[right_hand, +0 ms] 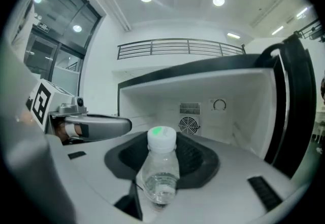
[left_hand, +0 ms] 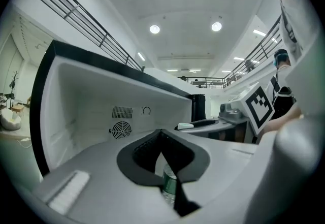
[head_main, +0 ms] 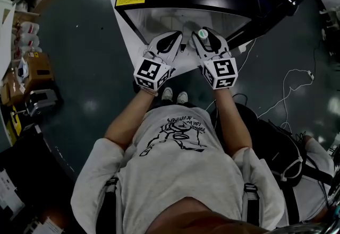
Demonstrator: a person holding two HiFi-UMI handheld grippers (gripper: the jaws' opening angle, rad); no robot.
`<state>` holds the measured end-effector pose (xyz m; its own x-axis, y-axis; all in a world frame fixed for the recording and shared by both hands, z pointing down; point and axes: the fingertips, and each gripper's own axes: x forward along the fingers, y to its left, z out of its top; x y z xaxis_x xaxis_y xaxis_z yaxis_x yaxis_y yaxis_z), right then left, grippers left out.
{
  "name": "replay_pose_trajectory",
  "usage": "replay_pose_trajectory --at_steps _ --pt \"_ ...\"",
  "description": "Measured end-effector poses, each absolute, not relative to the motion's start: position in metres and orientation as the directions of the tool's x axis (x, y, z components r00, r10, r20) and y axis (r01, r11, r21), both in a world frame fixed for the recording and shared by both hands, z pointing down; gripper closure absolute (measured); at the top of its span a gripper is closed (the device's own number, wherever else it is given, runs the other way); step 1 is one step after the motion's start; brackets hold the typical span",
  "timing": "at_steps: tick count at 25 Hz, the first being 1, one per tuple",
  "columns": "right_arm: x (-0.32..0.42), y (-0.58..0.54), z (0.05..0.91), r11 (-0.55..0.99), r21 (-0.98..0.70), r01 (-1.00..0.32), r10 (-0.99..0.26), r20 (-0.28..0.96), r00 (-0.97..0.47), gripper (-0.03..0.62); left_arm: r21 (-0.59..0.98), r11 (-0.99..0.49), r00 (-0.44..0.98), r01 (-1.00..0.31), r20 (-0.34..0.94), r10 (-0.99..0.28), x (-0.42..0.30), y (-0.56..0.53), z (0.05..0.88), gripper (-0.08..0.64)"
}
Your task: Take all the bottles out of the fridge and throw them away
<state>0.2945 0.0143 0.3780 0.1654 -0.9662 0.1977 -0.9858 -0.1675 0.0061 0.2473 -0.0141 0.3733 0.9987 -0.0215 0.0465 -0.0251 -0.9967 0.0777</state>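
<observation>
I stand in front of the open fridge [head_main: 159,15]. I hold one gripper in each hand, side by side, right at the fridge's opening.

My right gripper [right_hand: 163,154] has its fingers [right_hand: 198,159] spread wide, and they are grasping a bottle [right_hand: 161,172]. The bottle is clear. Its cap [right_hand: 162,138] is white with a green spot on top. The bottle stands up between the fingers, just in front of the fridge's white inside. From above I can see the cap poking out at the tip of the right gripper.

My left gripper [left_hand: 163,153] has its fingers clenched together, with only a thin slit left between them. A bit of something green and clear [left_hand: 169,185] shows low in that slit. I cannot tell what it is, or if the fingers touch it.

The back wall of the fridge has a round fan grille [right_hand: 189,125].
</observation>
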Motion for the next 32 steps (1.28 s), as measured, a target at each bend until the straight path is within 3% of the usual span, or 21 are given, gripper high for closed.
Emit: replay_pose_trajectory --at_steps 32 --pt "0.225 0.099 0.281 -0.118 0.038 -0.992 -0.976 0.177 0.123 0.43 0.07 -0.986 0.988 0.149 -0.036 0.147 0.183 0.069 0.269 0.552"
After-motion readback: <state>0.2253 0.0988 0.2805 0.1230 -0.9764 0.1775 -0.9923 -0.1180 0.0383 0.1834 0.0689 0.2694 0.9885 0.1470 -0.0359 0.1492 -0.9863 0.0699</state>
